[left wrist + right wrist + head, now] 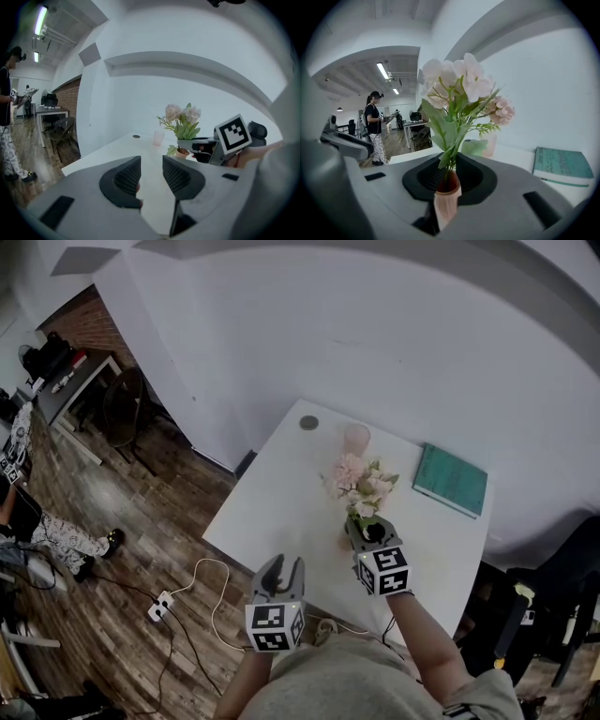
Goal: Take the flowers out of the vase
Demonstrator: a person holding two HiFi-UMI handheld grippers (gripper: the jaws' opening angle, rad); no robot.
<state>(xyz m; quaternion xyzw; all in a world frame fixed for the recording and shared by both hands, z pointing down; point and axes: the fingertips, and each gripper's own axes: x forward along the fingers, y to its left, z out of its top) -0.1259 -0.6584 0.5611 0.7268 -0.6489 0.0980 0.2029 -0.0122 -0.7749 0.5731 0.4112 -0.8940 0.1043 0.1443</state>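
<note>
Currently, vase (447, 201) clamped at neck by right gripper (449, 174) jaws. Flowers (459, 84) seated upright in vase, on white table (281, 512). Left gripper (151, 176) held open, nothing gripped, over near table edge.

teal book (451, 480) on white table (281, 502), right side; pink cup (356, 438) toward far edge; power strip (159, 605) on floor (141, 521)

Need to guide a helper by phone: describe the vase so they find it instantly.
On the white table, look toward the near edge, at the right tool. Its jaws clamp the vase: small, ribbed, pale pink, holding pink flowers, unlike the flowerless pink cup behind.
</note>
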